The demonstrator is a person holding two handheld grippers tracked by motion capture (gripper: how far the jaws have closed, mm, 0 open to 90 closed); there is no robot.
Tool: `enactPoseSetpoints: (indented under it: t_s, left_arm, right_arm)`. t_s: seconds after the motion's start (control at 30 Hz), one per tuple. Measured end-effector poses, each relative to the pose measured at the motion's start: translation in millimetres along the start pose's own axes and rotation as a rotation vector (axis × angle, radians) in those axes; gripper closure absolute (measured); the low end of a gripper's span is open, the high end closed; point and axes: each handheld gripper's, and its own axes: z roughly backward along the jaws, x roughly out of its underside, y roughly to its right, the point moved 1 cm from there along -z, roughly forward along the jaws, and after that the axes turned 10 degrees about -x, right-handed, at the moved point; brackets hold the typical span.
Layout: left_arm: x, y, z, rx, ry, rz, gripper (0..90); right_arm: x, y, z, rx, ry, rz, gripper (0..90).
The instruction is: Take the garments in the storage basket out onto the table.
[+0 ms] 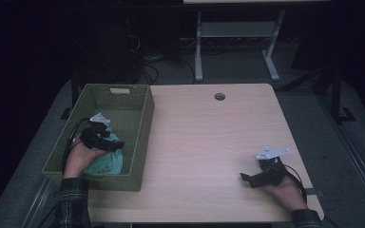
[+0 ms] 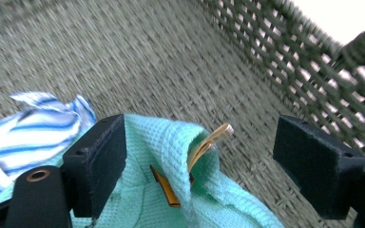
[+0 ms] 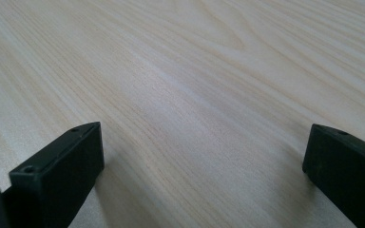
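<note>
The left gripper [image 2: 197, 161], jaws wide and gripping nothing, hangs over a soft, light mint-green waffle-weave cloth [image 2: 171, 190], best pinched at its raised fold.

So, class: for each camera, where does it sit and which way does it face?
High view: above the person's side, looking forward and down on the table; both forearms show.
Left gripper view: inside the green basket, over the mint cloth; open jaws.
Right gripper view: low over bare wood; open jaws.
Shared: the basket and the cloth, high and left.
</note>
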Motion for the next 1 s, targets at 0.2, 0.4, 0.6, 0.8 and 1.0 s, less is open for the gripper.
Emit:
enactPoseSetpoints:
  t_s: [0.2, 0.4, 0.6, 0.8, 1.0]
  left_arm:
    - [2.9, 1.4, -9.9, -0.017, -0.076, -0.011, 18.4]
    - [5.3, 1.9, -15.8, -0.02, -0.129, -0.002, 21.4]
    - [6.8, -1.7, -15.2, -0.003, -0.161, 0.042, 37.1]
    - [7.7, -2.4, -15.7, 0.011, -0.187, 0.05, 49.0]
    - [8.4, -4.3, -14.4, 0.022, -0.211, 0.085, 67.3]
  right_arm:
    - [0.0, 0.0, 0.0, 0.0, 0.0, 0.0, 0.0]
    - [0.0, 0.0, 0.0, 0.0, 0.0, 0.0, 0.0]
    - [0.1, 0.2, 0.0, 0.0, 0.0, 0.003, 0.0]
    - [0.1, 0.2, 0.0, -0.001, 0.0, 0.004, 0.0]
    - [0.1, 0.2, 0.0, 0.0, 0.001, 0.004, 0.0]
